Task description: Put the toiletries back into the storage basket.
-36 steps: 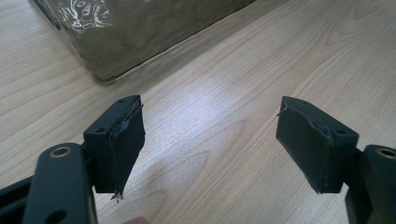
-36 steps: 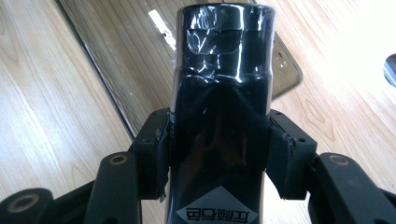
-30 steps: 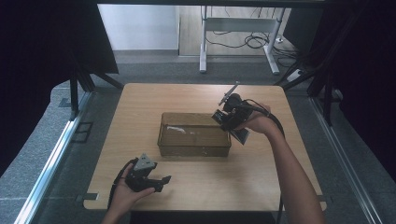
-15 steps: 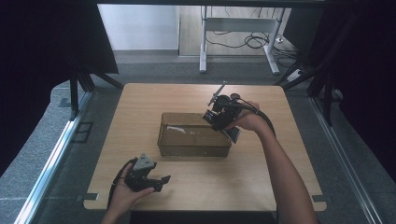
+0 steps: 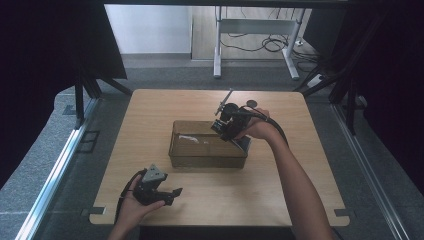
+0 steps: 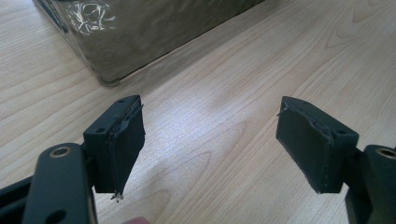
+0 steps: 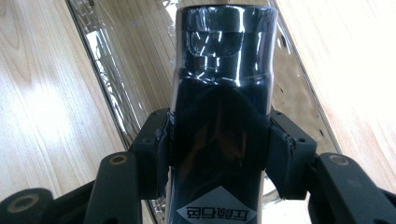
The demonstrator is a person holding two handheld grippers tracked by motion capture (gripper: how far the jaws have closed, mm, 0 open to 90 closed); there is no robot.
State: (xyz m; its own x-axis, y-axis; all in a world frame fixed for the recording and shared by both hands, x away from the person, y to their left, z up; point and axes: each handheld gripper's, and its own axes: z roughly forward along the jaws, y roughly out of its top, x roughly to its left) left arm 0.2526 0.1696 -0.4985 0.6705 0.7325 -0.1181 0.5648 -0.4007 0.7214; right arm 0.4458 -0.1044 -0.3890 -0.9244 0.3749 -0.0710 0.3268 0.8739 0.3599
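Note:
My right gripper (image 7: pixel 218 145) is shut on a glossy black bottle (image 7: pixel 224 65) with a white diamond label; the pads press on its two sides. In the high view that gripper (image 5: pixel 228 125) hangs over the right end of a clear, brown-tinted plastic box (image 5: pixel 205 147) in the middle of the table. Below the bottle, the box's shiny wall (image 7: pixel 105 60) and its bare floor can be seen. My left gripper (image 5: pixel 173 193) rests on the table near the front left, open, with only wood between its pads (image 6: pixel 120 140). A corner of the box (image 6: pixel 140 32) lies ahead of it.
The wooden table (image 5: pixel 300 190) has bare room right of the box and along the front. Black curtains flank both sides. A white desk frame (image 5: pixel 250 30) with cables stands on the floor beyond the far edge.
My right gripper has carried the bottle leftward, from beside the box's right end to above it. The left gripper has stayed where it was.

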